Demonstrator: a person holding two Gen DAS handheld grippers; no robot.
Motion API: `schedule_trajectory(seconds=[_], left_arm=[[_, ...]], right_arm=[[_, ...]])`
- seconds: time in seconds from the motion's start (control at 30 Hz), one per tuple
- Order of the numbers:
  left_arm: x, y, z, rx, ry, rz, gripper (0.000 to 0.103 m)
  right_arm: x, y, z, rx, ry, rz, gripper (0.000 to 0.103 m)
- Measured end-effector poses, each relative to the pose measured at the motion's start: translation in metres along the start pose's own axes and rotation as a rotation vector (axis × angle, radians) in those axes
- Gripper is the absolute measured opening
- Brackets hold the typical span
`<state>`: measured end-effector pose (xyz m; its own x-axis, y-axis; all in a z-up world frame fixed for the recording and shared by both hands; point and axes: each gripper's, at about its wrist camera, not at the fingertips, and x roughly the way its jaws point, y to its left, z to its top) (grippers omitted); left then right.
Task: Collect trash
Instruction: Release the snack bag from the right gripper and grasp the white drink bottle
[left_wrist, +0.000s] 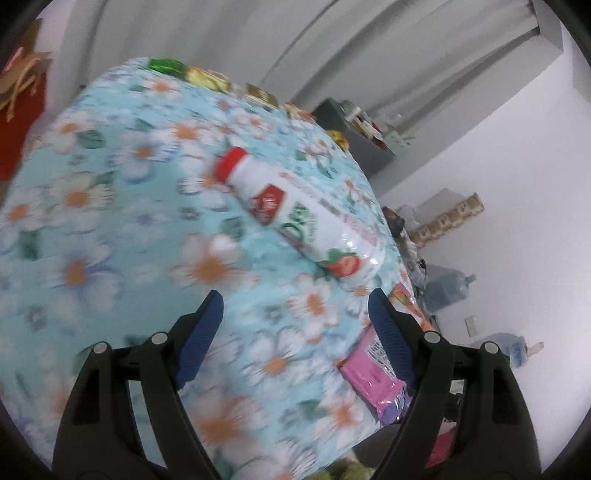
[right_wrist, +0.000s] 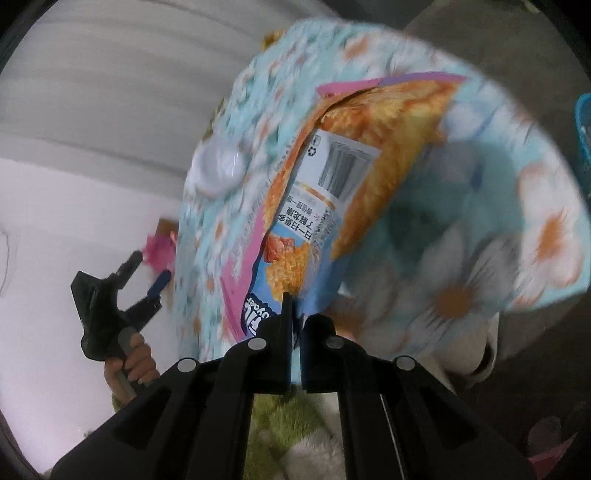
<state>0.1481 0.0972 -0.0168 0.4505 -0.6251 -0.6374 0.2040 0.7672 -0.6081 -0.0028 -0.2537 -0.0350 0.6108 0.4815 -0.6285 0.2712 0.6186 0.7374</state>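
Note:
A white bottle with a red cap lies on its side on the table with the flowered blue cloth. My left gripper hovers open just short of it, nothing between its fingers. A pink wrapper lies at the table's right edge, partly behind the right finger. In the right wrist view my right gripper is shut on the bottom edge of an orange and blue snack bag, which hangs over the cloth. The bottle's base shows beyond it. A hand holds the left gripper at far left.
Several small packets line the table's far edge. A grey cabinet with clutter stands behind, and water jugs sit on the floor by the white wall. A blue basket shows at the right; a green rug lies below.

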Motion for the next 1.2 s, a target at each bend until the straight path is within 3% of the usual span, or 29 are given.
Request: schedule_trajectory(seconds=[0.17, 0.4, 0.47, 0.53, 0.6, 0.63, 0.73, 0.83, 1.0, 1.07, 1.2], left_arm=[[0.021, -0.01, -0.011, 0.016, 0.043, -0.001, 0.076], [0.023, 0.0, -0.032, 0.004, 0.053, 0.026, 0.076], [0.02, 0.004, -0.035, 0.014, 0.048, 0.036, 0.076], [0.017, 0.007, -0.037, 0.031, 0.037, 0.045, 0.076], [0.013, 0.009, -0.036, 0.046, 0.028, 0.047, 0.076], [0.012, 0.011, -0.036, 0.054, 0.022, 0.048, 0.076], [0.01, 0.013, -0.034, 0.072, 0.016, 0.044, 0.076], [0.01, 0.014, -0.034, 0.087, 0.018, 0.034, 0.076], [0.009, 0.018, -0.038, 0.09, 0.028, 0.035, 0.076], [0.004, 0.021, -0.04, 0.076, 0.025, 0.034, 0.076], [-0.006, 0.027, -0.044, 0.065, 0.016, 0.045, 0.076]], right_arm=[[-0.002, 0.001, 0.015, -0.071, 0.041, 0.003, 0.004], [0.055, 0.027, 0.029, -0.112, 0.157, -0.026, 0.006], [0.055, 0.029, 0.032, -0.123, 0.183, -0.045, 0.012], [0.046, 0.03, 0.034, -0.127, 0.193, -0.071, 0.035], [0.03, 0.037, 0.038, -0.167, 0.164, -0.151, 0.046], [0.018, 0.043, 0.039, -0.214, 0.134, -0.235, 0.051], [-0.003, 0.072, 0.043, -0.362, 0.064, -0.421, 0.053], [-0.001, 0.116, 0.052, -0.53, 0.03, -0.458, 0.056], [0.072, 0.211, 0.062, -0.936, 0.046, -0.46, 0.082], [0.116, 0.236, 0.064, -1.072, 0.116, -0.481, 0.082], [0.201, 0.259, 0.077, -1.201, 0.282, -0.571, 0.082]])
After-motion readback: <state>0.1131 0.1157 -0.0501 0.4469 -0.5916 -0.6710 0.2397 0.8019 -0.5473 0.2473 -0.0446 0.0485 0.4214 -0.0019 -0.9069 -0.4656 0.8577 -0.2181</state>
